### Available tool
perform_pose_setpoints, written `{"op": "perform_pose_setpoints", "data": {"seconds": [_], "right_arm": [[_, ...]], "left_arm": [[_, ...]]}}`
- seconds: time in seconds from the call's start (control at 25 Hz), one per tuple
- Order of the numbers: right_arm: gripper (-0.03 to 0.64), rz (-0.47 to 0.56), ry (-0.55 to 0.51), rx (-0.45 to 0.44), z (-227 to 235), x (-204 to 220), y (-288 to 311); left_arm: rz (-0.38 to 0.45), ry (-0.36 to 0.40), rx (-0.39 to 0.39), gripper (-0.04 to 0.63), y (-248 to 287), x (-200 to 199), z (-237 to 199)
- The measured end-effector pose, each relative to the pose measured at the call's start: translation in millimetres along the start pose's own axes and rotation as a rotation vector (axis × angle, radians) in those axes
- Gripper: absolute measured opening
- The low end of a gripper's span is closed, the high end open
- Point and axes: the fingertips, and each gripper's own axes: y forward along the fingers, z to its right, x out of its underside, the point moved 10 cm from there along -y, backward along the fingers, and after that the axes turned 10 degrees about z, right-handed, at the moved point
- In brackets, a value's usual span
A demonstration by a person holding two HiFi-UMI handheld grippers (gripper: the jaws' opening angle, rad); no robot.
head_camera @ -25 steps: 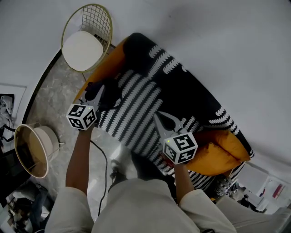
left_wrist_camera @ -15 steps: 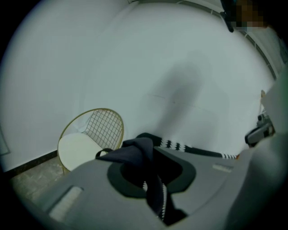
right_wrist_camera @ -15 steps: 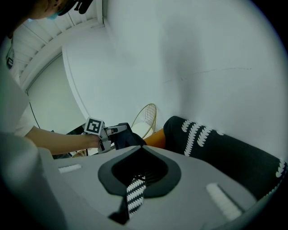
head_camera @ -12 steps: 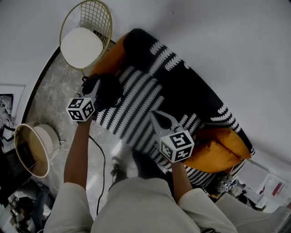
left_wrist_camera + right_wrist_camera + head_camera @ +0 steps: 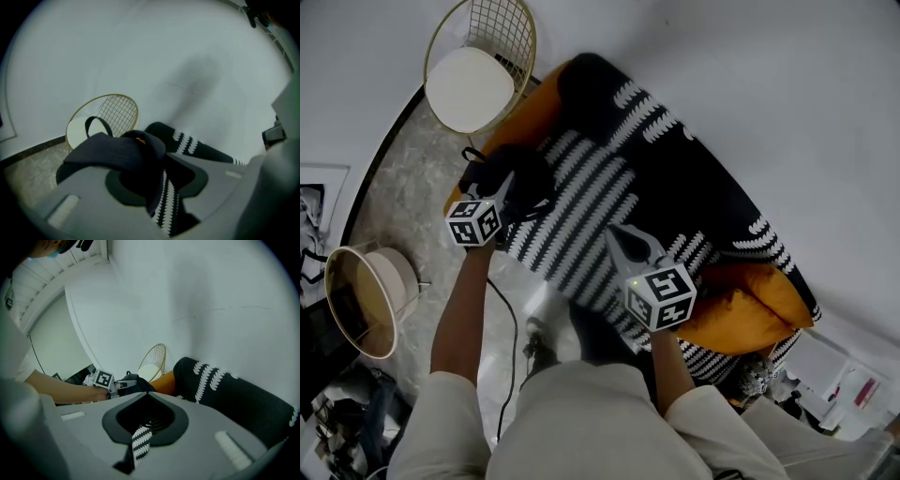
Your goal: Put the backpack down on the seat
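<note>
The dark backpack rests on the left end of the seat, which is covered by a black-and-white striped throw. My left gripper is right at the backpack. In the left gripper view the navy fabric drapes over one jaw and dips into the gap; the jaws are opening and the striped throw shows through between them. A strap loop stands up behind. My right gripper hovers over the middle of the seat, jaws together, nothing in it; the right gripper view shows the same.
A gold wire chair with a white pad stands beyond the sofa's left end. Orange cushions lie at the right end. A round basket and a cable are on the marble floor to my left.
The left gripper has carried the backpack a little up and forward onto the sofa's left end. The right gripper has drifted slightly left.
</note>
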Motion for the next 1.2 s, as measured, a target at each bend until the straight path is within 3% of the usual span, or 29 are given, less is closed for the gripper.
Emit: {"op": "perform_pose_setpoints", "data": {"seconds": [0.2, 0.44, 0.68, 0.92, 1.2], "right_arm": [[0.006, -0.003, 0.004, 0.011, -0.1, 3.8, 0.5], [0.006, 0.001, -0.002, 0.021, -10.9, 12.8, -13.9], [0.006, 0.007, -0.006, 0.026, -26.1, 21.0, -25.6], [0.006, 0.031, -0.026, 0.042, -42.3, 20.6, -34.1], [0.006, 0.047, -0.020, 0.053, -67.4, 29.8, -52.0]], "left_arm": [[-0.023, -0.091, -0.055, 0.155, -12.1, 25.1, -14.6], [-0.070, -0.128, -0.087, 0.196, -39.4, 54.5, -21.8], [-0.077, -0.185, -0.155, 0.282, -67.3, 77.1, -26.8], [-0.136, -0.176, -0.233, 0.294, -100.1, 98.4, -37.6], [-0.129, -0.173, -0.238, 0.288, -146.8, 110.1, -36.4]]}}
